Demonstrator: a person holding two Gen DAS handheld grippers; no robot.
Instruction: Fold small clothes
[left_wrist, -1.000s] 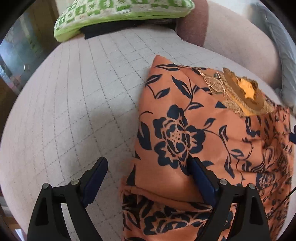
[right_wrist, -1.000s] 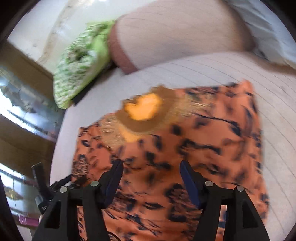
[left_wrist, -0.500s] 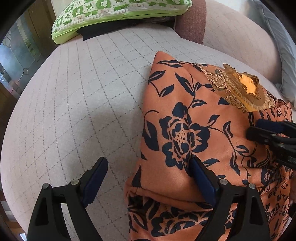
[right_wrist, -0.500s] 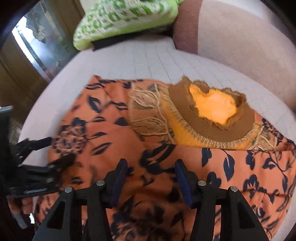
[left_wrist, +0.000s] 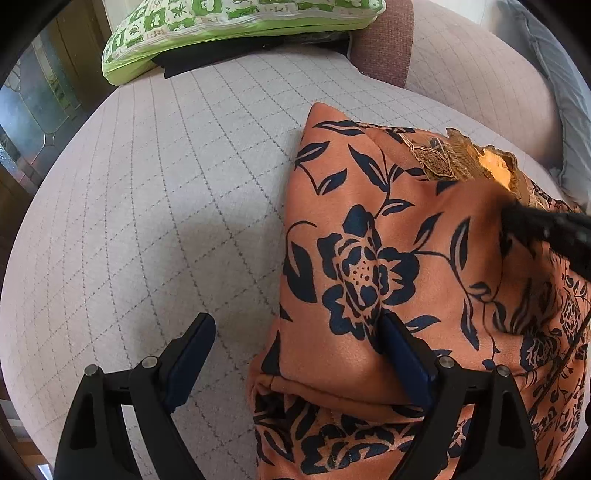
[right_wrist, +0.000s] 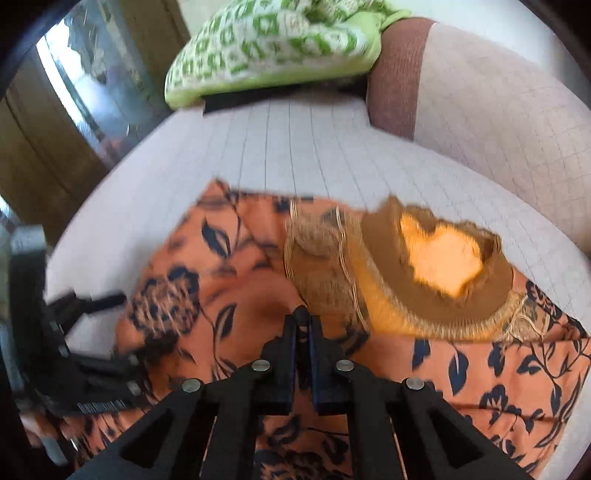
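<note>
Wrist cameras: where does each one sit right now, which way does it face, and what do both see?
Left wrist: on the left gripper, looking steeply down; jaws open, one finger on the orange floral garment, the other over the sofa seat.
Right wrist: on the right gripper, looking down at the garment's brown neckline; jaws shut, pinching fabric.
Shared: garment, seat, green cushion, and each other's gripper.

**What Things Are Made Of**

The orange top is soft, smooth cloth with dark blue flowers, and its collar has rough gold lace. The sofa is pale, matt cloth with thin stitched lines. The green pillow is slightly shiny cloth. The left gripper is matt black plastic with shiny metal screws, like the right gripper.
</note>
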